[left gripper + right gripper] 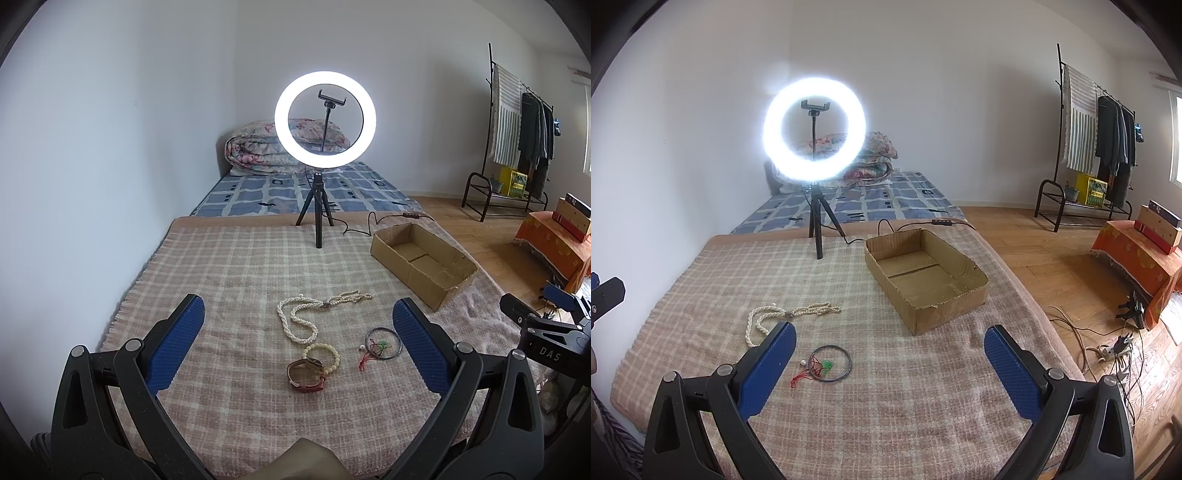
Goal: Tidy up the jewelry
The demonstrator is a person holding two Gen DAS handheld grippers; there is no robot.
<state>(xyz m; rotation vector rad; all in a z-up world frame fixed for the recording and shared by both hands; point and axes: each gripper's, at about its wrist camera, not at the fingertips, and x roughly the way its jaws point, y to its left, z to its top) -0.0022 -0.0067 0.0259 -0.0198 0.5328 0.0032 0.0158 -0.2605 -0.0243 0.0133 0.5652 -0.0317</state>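
One legible marking: "DAS" [549,353].

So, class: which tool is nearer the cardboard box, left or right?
Right. The right tool hovers open just short of the cardboard box, which lies ahead of it. The left tool hovers open over the watch, the box farther off to its right.

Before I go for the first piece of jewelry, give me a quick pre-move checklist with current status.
1. Left gripper open, empty: ok.
2. Right gripper open, empty: ok.
3. Cardboard box upright, open-topped, nothing inside: ok.
4. Pearl necklace, bead bracelet, watch, black cord ring all on blanket: ok.
5. Bracelet clear of watch: not ok, they overlap.
6. Necklace untangled: cannot tell.
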